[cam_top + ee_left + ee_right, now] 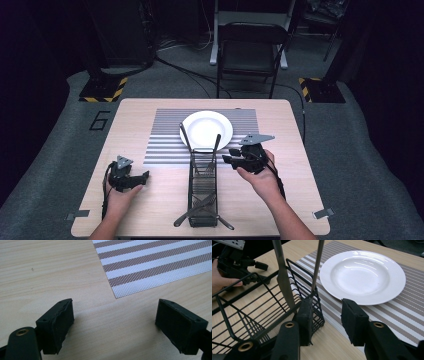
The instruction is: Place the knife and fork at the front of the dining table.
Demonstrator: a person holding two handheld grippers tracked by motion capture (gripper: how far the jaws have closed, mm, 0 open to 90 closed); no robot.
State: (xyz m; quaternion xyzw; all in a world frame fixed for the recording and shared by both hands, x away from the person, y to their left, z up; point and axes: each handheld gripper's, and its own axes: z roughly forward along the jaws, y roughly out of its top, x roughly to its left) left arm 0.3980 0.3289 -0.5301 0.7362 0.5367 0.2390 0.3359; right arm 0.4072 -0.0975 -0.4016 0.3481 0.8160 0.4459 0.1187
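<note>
A black wire basket (202, 185) lies lengthwise on the table's middle, with its far end on the striped placemat (165, 145). A knife (283, 280) and a thin metal handle (318, 265) stand upright at that end. My right gripper (327, 312) hovers at the basket's far right corner, open, one pad (305, 320) against the end wall (318, 315) and placemat showing in the gap. From above, the right gripper (229, 155) sits just right of the thin handle (216, 145). My left gripper (142, 177) rests left of the basket, wide open (113, 315) over bare wood.
A white plate (206, 129) lies on the placemat just beyond the basket, close to my right jaws (362, 275). More cutlery (200, 207) lies crossed at the basket's near end. A folding chair (252, 50) stands beyond the table.
</note>
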